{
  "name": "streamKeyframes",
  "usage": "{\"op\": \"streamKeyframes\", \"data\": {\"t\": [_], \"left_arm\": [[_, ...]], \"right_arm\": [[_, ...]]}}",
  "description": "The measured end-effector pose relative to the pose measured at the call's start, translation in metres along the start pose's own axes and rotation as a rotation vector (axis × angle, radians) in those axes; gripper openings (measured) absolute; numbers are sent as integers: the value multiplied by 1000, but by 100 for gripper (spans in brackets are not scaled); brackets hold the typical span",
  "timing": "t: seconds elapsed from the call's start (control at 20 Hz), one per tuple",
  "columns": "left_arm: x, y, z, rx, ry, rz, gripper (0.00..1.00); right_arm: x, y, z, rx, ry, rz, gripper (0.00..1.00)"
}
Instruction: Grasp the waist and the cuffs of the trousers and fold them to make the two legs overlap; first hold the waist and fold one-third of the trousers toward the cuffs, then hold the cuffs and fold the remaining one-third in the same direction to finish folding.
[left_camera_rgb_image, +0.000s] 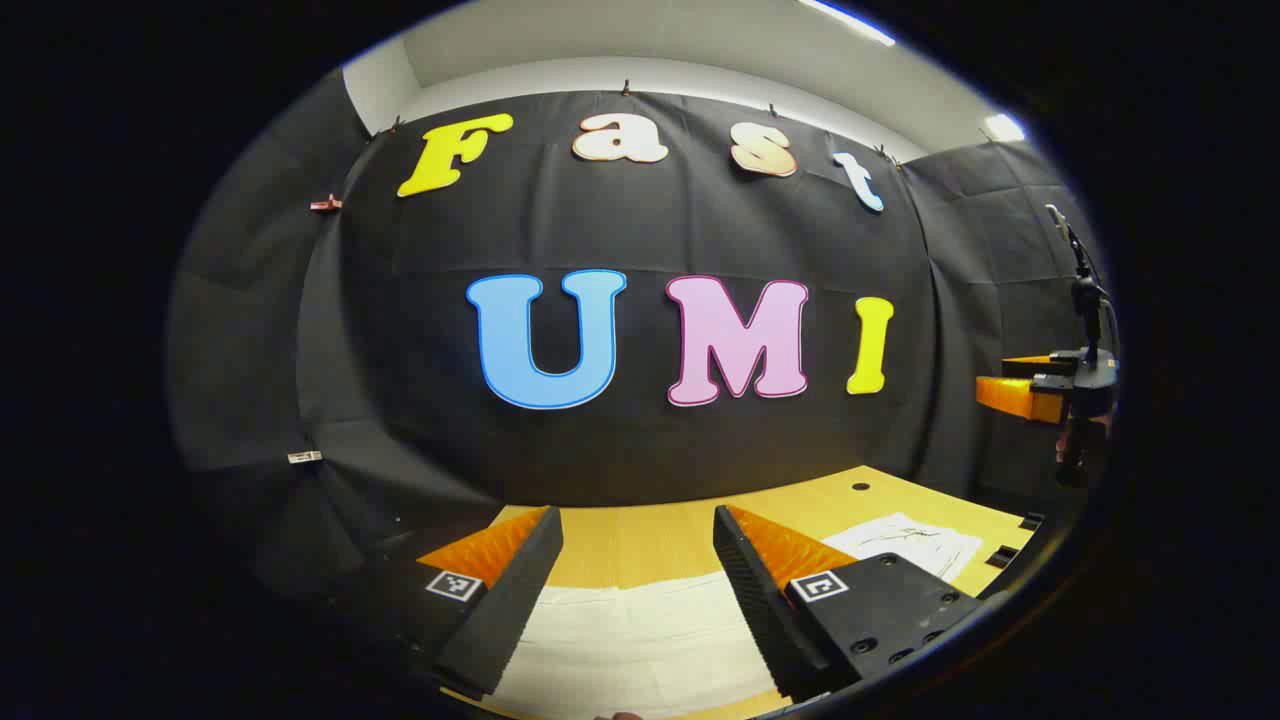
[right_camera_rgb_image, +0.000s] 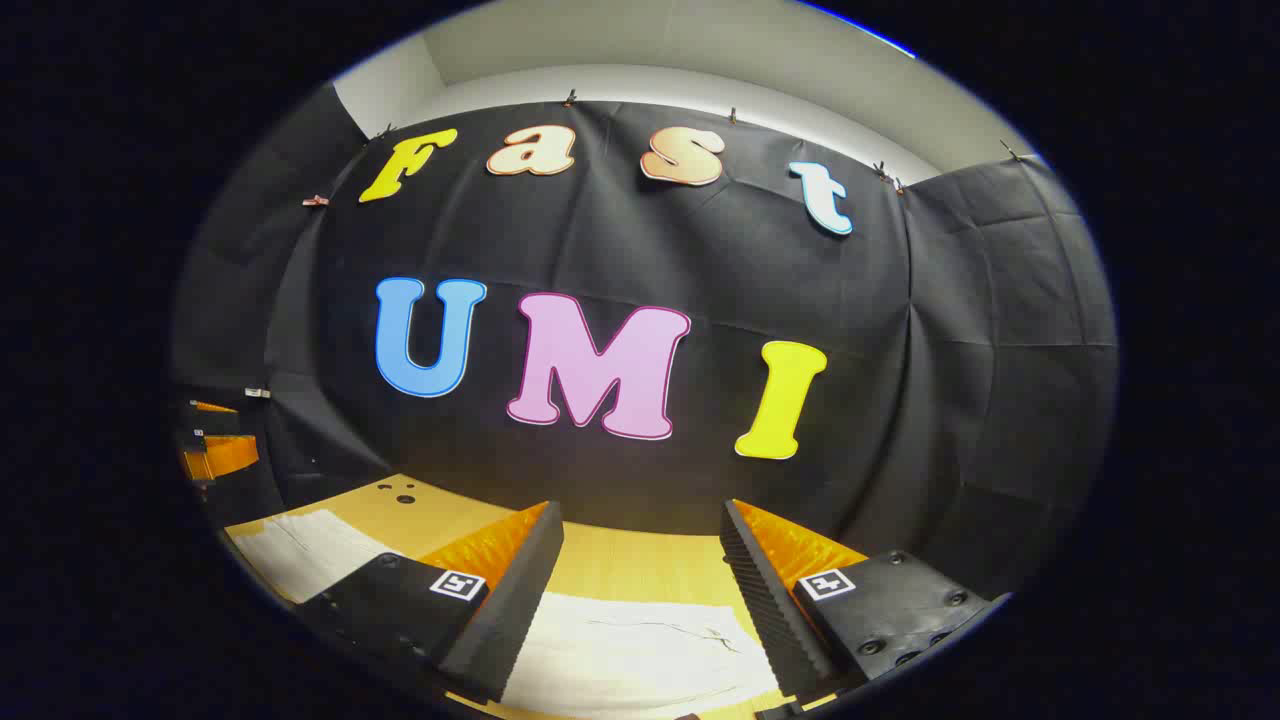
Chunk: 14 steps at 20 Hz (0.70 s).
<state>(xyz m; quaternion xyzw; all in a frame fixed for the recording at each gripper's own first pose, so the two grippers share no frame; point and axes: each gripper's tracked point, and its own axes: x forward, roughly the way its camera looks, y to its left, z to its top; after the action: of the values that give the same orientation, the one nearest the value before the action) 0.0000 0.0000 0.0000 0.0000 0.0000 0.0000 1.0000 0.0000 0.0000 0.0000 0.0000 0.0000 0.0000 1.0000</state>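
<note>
The left gripper (left_camera_rgb_image: 637, 590) has its two fingers spread wide apart, with nothing between them. It hangs in the air above the table (left_camera_rgb_image: 640, 535). Below the gap between its fingers lie the white trousers (left_camera_rgb_image: 640, 640), flat on the wooden table. More of the white cloth shows off to the right on the table top, with a few thin dark lines on it. Far off at the right edge of the left gripper view the other gripper shows up high in the air, well away from the cloth, with a bit of a hand under it.

The right gripper (right_camera_rgb_image: 640, 590) also has its fingers spread wide, and it holds nothing. It hangs above the table too. The white trousers (right_camera_rgb_image: 640, 655) lie under its open gap, and another part of them lies farther left on the wood. Small dark holes show in the table near the far left corner. Behind the table hangs the black cloth wall (right_camera_rgb_image: 700, 250).
</note>
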Motion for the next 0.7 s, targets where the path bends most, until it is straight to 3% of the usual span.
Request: {"op": "streamKeyframes", "data": {"t": [0.7], "left_arm": [[-11,15,-2,-1,-9,36,96]], "right_arm": [[-12,-16,2,-7,7,-34,97]]}}
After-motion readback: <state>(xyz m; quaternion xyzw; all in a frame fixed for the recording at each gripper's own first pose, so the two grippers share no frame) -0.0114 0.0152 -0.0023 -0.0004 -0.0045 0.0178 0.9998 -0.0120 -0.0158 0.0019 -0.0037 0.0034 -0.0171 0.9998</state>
